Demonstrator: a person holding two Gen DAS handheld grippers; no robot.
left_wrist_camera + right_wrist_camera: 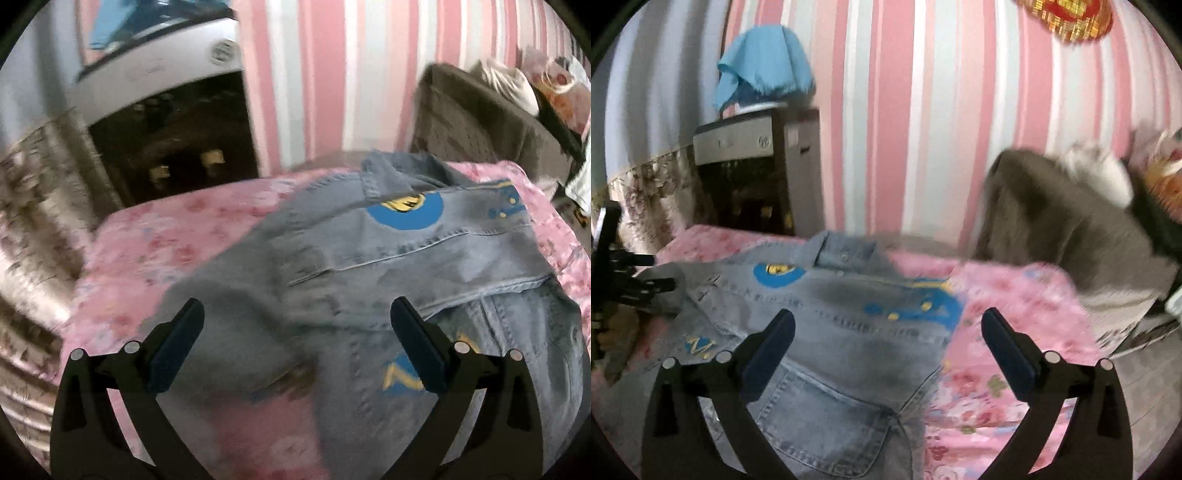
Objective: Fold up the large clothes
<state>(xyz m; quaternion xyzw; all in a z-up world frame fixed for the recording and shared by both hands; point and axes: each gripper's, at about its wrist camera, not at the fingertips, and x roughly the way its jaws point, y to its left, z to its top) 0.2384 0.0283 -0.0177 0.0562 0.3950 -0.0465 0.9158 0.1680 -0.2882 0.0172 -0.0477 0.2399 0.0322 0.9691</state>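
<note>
Denim jacket (849,332) shows a yellow "M"; cabinet (738,144) badge unreadable.

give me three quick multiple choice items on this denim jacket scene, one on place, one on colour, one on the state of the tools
1. Where does the denim jacket lie?
A. on the pink floral bedspread
B. on the grey chair
C. hanging on the wall

2. What colour is the round patch near the jacket's collar?
A. red
B. blue with yellow
C. green

3. How do the left tool and right tool stand?
A. both shut on the jacket
B. one shut on a sleeve, one open
C. both open, holding nothing

Answers:
1. A, the denim spreads flat over the pink flowered cover in both views.
2. B, a blue disc with a yellow mark shows below the collar.
3. C, each pair of fingers stands wide apart with no cloth pinched between them.
</note>
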